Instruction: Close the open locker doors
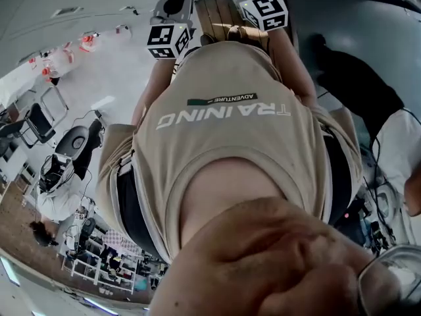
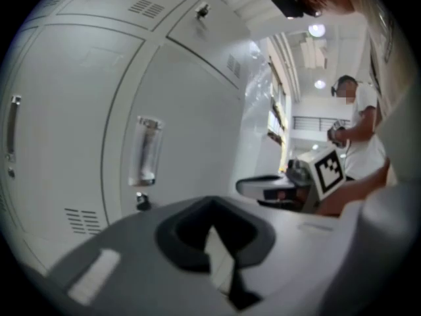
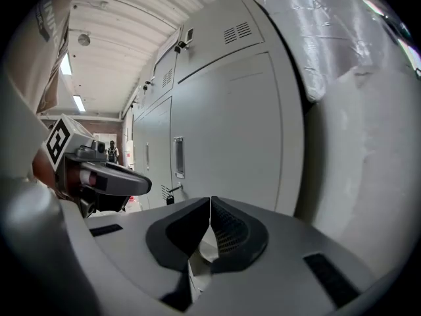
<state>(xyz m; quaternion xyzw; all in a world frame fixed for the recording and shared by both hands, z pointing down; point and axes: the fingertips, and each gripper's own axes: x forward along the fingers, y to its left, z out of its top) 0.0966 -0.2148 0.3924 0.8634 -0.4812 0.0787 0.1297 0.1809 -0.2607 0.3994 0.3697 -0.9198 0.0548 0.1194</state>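
Grey metal lockers fill both gripper views. In the left gripper view a locker door (image 2: 191,124) with a recessed handle (image 2: 143,151) and a small lock (image 2: 142,201) lies flush. In the right gripper view a locker door (image 3: 227,137) with a handle (image 3: 177,157) and a padlock (image 3: 170,199) also lies flush. No door in view stands ajar. My left gripper (image 2: 210,224) is shut on nothing, apart from the doors. My right gripper (image 3: 210,201) is shut and empty too. The head view shows only their marker cubes (image 1: 168,41) (image 1: 266,10) beyond my beige shirt (image 1: 223,124).
A plastic-wrapped grey surface (image 3: 355,78) stands right of the lockers. A person in a white shirt (image 2: 358,120) stands further down the aisle. Office chairs (image 1: 72,143) and another person (image 1: 395,143) are around me in the head view.
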